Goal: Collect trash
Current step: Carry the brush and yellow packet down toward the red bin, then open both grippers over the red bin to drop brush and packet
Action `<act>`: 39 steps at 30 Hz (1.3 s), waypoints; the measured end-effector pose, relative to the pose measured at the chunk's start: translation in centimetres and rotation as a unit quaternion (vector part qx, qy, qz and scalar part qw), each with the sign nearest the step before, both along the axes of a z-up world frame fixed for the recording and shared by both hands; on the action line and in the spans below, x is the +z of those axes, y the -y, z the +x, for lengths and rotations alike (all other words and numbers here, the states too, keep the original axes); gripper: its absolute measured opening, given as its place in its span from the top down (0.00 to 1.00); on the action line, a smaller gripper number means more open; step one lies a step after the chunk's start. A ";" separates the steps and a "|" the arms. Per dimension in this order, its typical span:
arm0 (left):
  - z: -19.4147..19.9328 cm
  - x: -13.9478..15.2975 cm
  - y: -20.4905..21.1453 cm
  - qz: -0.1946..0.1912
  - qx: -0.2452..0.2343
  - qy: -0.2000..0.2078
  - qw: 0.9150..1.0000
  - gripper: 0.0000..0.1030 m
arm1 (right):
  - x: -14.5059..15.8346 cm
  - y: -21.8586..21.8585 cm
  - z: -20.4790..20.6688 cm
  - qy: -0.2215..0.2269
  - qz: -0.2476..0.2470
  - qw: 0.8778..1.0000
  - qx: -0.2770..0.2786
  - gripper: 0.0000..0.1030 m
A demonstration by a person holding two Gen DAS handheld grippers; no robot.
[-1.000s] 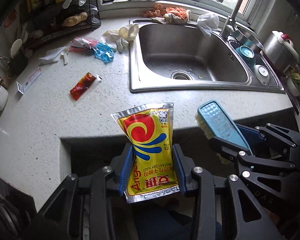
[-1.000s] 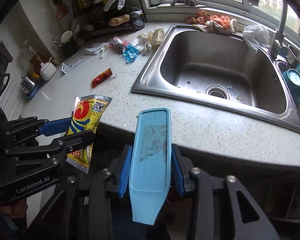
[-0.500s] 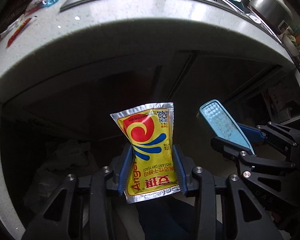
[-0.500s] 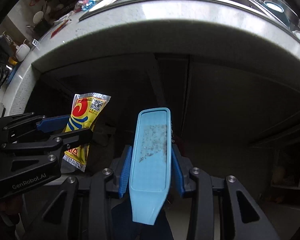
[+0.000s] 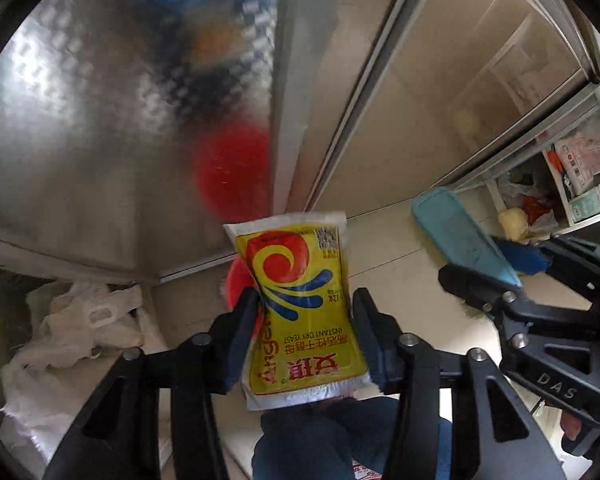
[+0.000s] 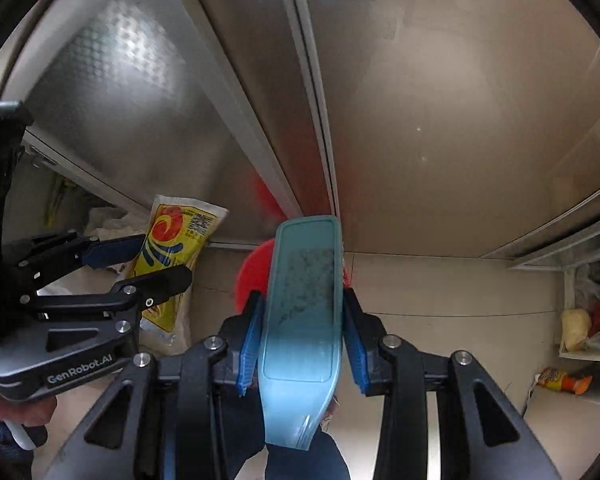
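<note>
A: What does the left gripper (image 5: 304,316) carry?

B: One flat foil packet (image 5: 300,304), glossy yellow with a red swirl and blue strokes, silver crimped ends. It stands upright between the two ribbed blue pads. The jaws are opening; the packet is between them, and a narrow gap shows at the 3 o'clock pad.

A: And the right gripper (image 6: 302,316)?

B: Its jaws are partly closed on one pale blue plastic brush (image 6: 300,312), an elongated rounded-rectangle back, smooth, with dark speckled grime on its face. In the left wrist view it sits at 3 o'clock, bristles hidden.

A: What is the surface beyond?

B: Two brushed-metal cabinet doors (image 6: 420,100), one with an embossed checker texture toward 11 o'clock. One round red object (image 6: 252,272), blurred, lies directly behind both held items. Crumpled white plastic bags (image 5: 72,328) sit at 8 o'clock; exact count cannot be told. An orange wrapper (image 6: 562,382) lies at 4 o'clock in the right wrist view.
</note>
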State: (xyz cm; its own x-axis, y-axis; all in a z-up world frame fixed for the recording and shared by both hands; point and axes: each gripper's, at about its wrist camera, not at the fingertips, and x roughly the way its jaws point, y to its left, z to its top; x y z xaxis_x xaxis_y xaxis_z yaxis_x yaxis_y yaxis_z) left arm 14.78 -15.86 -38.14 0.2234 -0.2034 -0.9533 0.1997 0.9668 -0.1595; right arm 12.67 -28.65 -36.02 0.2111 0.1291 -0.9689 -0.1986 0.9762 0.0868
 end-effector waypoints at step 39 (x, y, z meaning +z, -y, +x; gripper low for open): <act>-3.0 5.0 -8.1 0.053 0.094 0.018 0.994 0.00 | 1.6 -3.6 -0.5 0.018 -0.022 0.994 0.105 0.14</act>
State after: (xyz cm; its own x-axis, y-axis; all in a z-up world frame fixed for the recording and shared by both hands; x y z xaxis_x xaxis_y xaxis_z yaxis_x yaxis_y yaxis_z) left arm 11.77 -7.80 -33.14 0.2815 -0.0532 -0.9581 0.0173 0.9986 -0.0503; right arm 12.21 -25.02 -34.42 0.2180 0.1309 -0.9671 -0.4015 0.9153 0.0334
